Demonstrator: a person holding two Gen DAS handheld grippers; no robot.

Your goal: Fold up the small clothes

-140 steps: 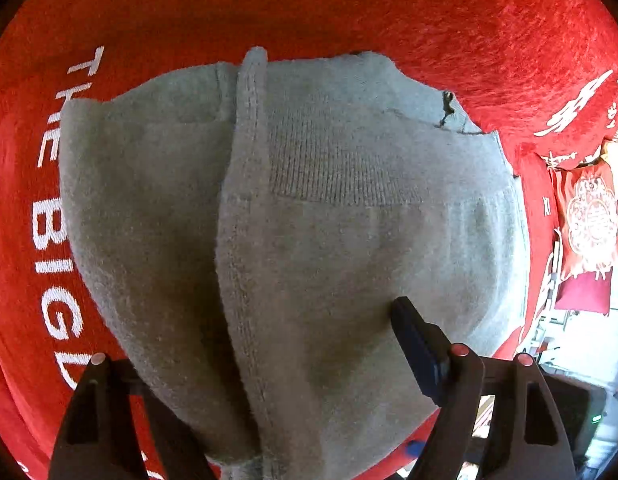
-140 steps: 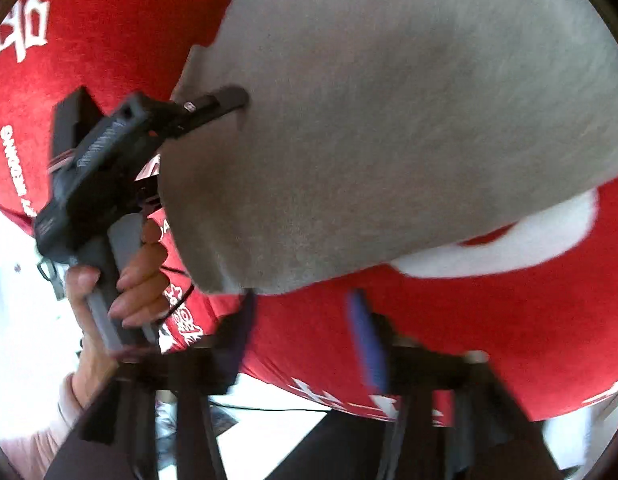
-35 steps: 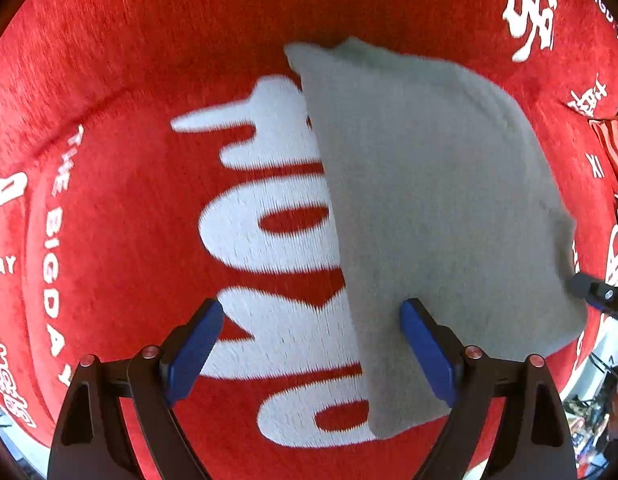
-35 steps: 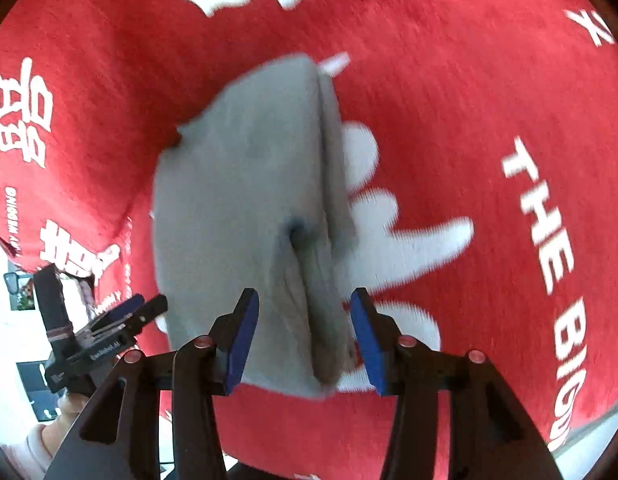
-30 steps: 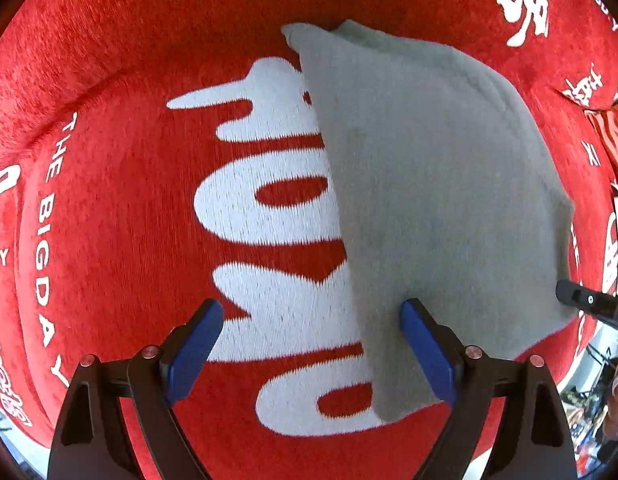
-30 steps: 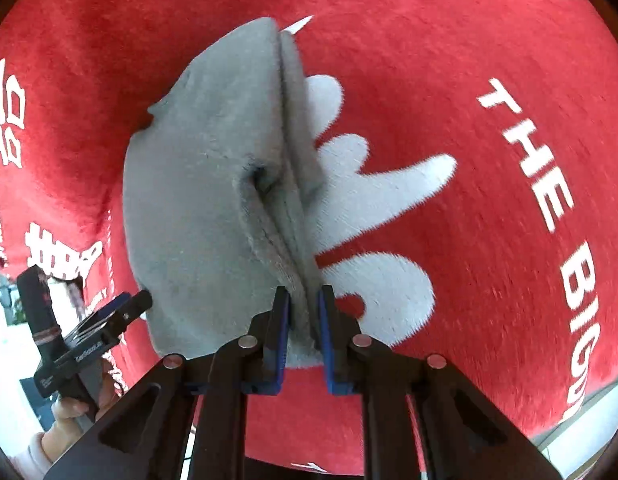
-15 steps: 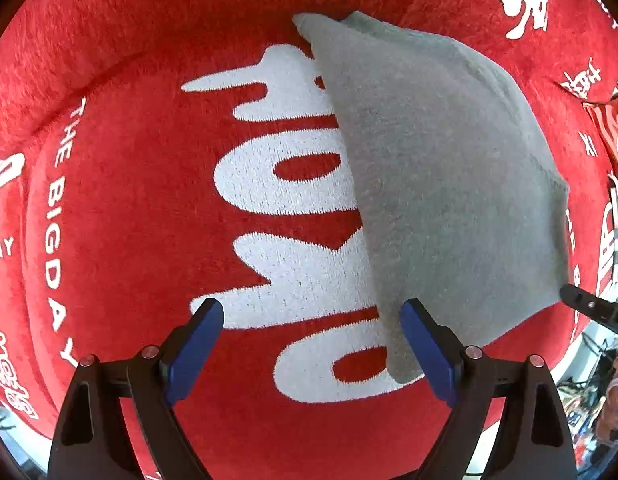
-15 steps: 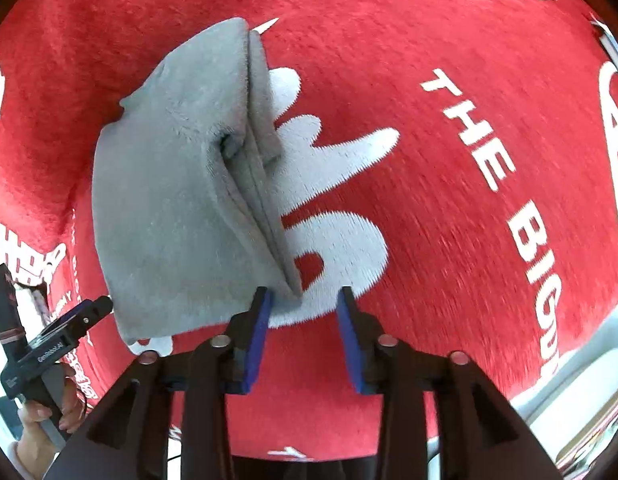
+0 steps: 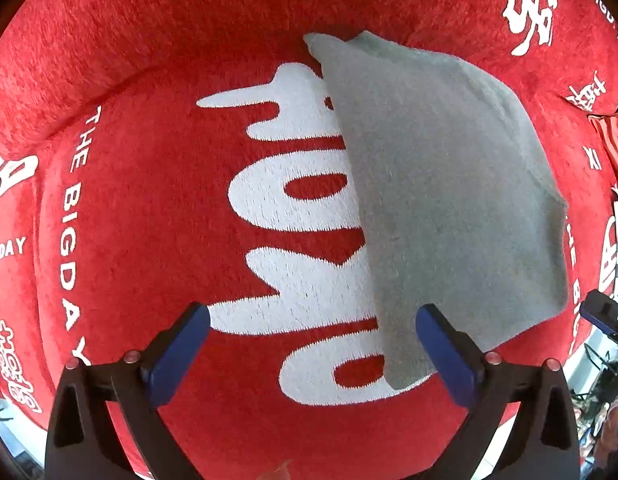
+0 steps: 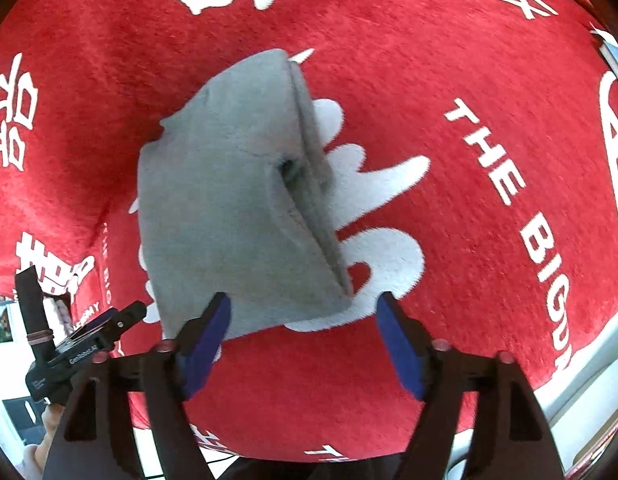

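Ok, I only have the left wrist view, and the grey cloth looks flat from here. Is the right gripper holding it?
Observer: No. The right gripper is open, jaws apart around the near corner of the grey cloth, pinching nothing.
Operator: Is the fold tidy on that side?
Observer: Not quite. The stacked edges show there, with a small gap open between layers.
Operator: Where is my gripper from there?
Observer: The left gripper sits just beside the cloth's other near corner; I cannot tell if it touches.

Bare red cloth (image 9: pixel 157 208) lies ahead-left of the left gripper (image 9: pixel 313 344); the folded grey garment (image 9: pixel 449 208) blocks ahead-right.
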